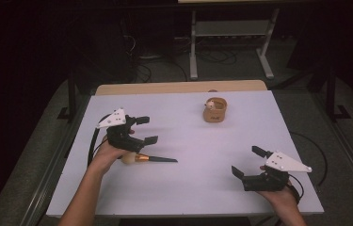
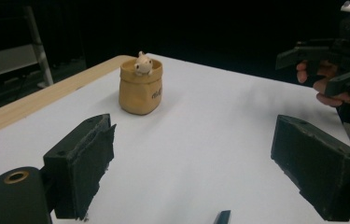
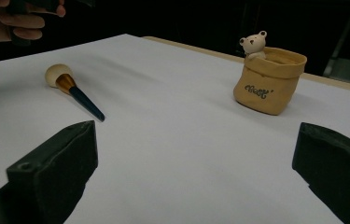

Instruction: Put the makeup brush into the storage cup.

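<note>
The makeup brush point(image 1: 148, 158) lies flat on the white table point(image 1: 188, 188) at the near left, its pale rounded head pointing left and its dark tapered handle pointing right, and the left gripper point(image 1: 147, 129) hovers directly over the head end with its jaws spread wide and nothing between them. In the left gripper view, just the tip of the handle peeks in at the bottom edge, so the brush sits below and slightly behind the line of the jaws rather than between them. The main risk from here, as I judge it, is a closing motion that misses: if the left gripper descends without tilting back toward the brush, the pads may come down past the handle or pinch the soft head, which would squash or slip. A slim, round handle lying flat can also roll away toward the near edge when one pad touches it first. The right gripper point(image 1: 248, 161) waits at the near right, well apart from the brush, its jaws likewise released and empty. The tan pouch point(image 1: 214, 110) with a small bear figure point(image 3: 253, 44) at its rim stands upright at the far middle of the table; it looks light, so a brush pushed in at an angle could tip it over.
</note>
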`<control>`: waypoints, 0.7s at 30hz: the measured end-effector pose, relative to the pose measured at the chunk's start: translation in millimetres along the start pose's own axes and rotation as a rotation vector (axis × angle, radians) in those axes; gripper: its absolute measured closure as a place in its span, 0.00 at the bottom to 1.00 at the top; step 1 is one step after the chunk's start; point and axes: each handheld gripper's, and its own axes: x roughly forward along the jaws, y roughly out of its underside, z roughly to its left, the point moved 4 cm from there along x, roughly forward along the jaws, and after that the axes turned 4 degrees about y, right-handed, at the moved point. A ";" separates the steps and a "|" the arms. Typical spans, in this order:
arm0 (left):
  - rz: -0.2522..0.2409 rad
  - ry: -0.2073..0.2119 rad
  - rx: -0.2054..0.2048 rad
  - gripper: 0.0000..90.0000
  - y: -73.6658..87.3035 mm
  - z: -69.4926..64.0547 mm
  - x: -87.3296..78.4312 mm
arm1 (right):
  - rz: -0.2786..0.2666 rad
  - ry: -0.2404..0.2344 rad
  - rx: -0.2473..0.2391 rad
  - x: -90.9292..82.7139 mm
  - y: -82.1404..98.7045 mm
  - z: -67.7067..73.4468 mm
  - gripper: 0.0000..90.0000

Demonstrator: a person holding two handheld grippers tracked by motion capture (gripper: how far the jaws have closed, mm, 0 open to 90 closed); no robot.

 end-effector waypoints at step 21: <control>0.040 -0.050 -0.030 0.14 2.7 17.0 -1.8 | 0.004 -0.004 0.013 1.2 -0.2 0.1 0.00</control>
